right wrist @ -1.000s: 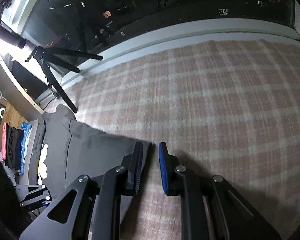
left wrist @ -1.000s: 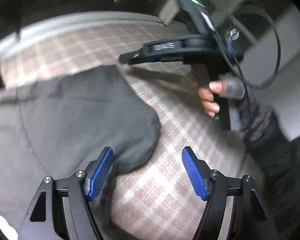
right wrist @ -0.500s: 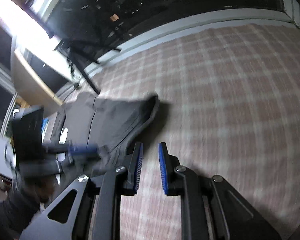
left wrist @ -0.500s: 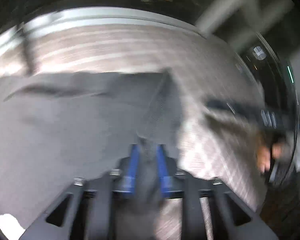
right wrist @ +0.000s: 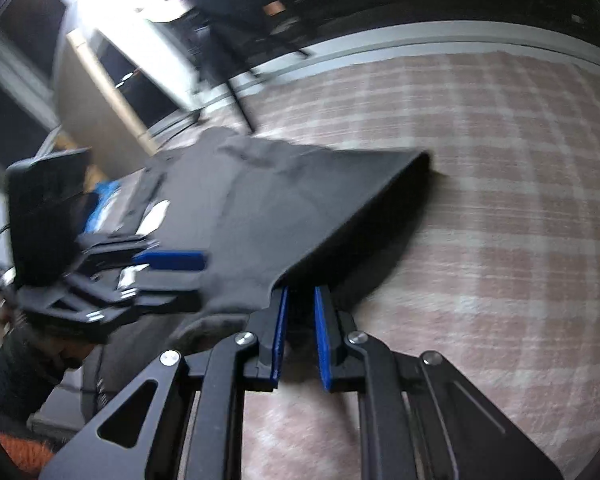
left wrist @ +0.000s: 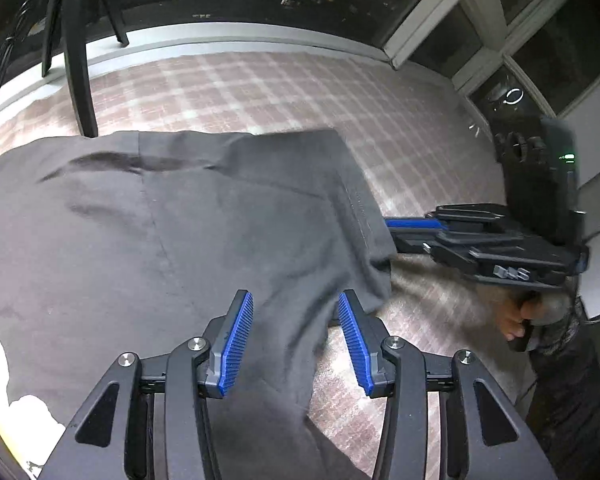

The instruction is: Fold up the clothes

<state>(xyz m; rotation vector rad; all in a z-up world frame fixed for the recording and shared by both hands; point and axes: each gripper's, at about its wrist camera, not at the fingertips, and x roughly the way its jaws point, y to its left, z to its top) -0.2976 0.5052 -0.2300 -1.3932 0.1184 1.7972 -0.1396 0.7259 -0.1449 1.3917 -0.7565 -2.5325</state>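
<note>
A dark grey T-shirt [left wrist: 180,220] lies spread on a pink plaid cover [left wrist: 260,88]. Its right sleeve runs toward the camera between the blue pads of my left gripper [left wrist: 295,300]. Those jaws are opening; the pads stand apart and do not press the cloth. My right gripper [left wrist: 392,232] reaches in from the right to the sleeve's hem. In the right wrist view that gripper [right wrist: 302,294] is shut on the hem of the T-shirt [right wrist: 300,200], which is lifted off the cover [right wrist: 500,200]. The left gripper [right wrist: 188,264] shows blurred at the left.
Black tripod legs [left wrist: 78,60] stand on the cover behind the shirt. A grey sill [left wrist: 220,36] and dark windows bound the far edge. A person's hand [left wrist: 516,320] and dark sleeve hold the right tool. Bare plaid cover lies to the right.
My left gripper has moved over the shirt, narrowed, and now straddles the sleeve. My right gripper, earlier shut over bare cover, has swung to the sleeve hem, taken it and raised it.
</note>
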